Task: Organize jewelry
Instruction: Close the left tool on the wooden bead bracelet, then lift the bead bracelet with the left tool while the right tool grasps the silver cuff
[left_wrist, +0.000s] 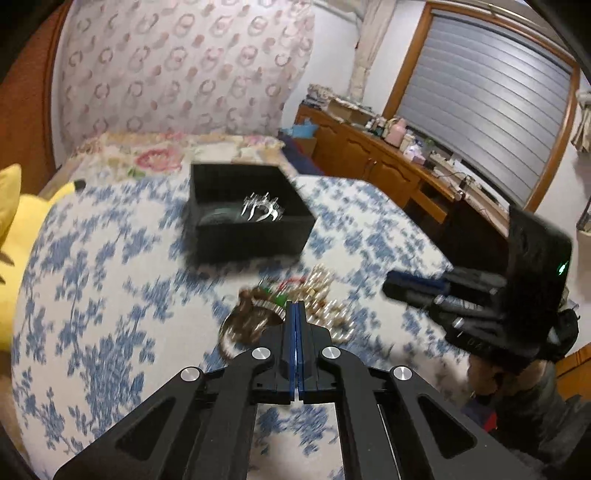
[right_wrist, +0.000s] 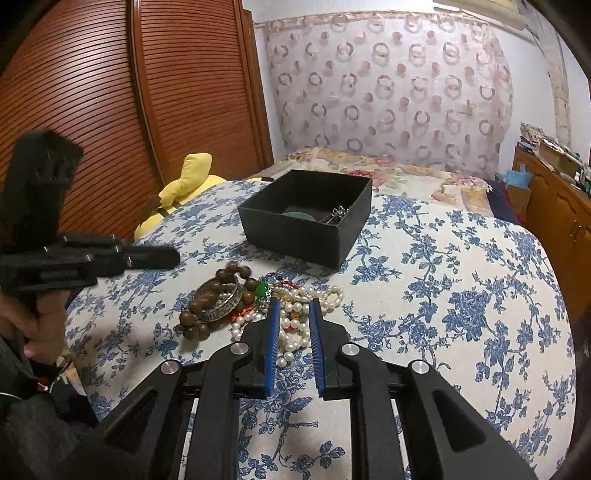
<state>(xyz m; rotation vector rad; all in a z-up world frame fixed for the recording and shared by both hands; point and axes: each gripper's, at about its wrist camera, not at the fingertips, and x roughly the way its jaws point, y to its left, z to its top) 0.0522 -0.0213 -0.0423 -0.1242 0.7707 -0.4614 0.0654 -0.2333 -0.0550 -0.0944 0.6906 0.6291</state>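
On my left, the left gripper (right_wrist: 162, 257) has its jaws pressed together on nothing, just left of the jewelry pile (right_wrist: 258, 306) on the floral bedspread (right_wrist: 443, 295). My right gripper (right_wrist: 292, 306) hangs slightly parted over the pearls (right_wrist: 295, 328), pads not touching them; the black box (right_wrist: 295, 236) lies beyond.

Left wrist view: rides on left gripper (left_wrist: 296, 306), looks forward and down along closed jaws over bed (left_wrist: 110, 295), close to jewelry pile (left_wrist: 295, 299), blurred. Faces far patterned curtain (left_wrist: 184, 66); wooden cabinet (left_wrist: 369, 158) and window blind (left_wrist: 487, 110) far right.

Right wrist view: rides on right gripper (right_wrist: 292, 306), same downward tilt, close, sharp. Louvred wooden doors (right_wrist: 129, 92) far left.

Shared: bed, jewelry pile (right_wrist: 258, 306), black box (right_wrist: 306, 218) beyond pile, yellow plush toy (right_wrist: 184, 181) left, curtain. Each view catches other gripper at its edge.
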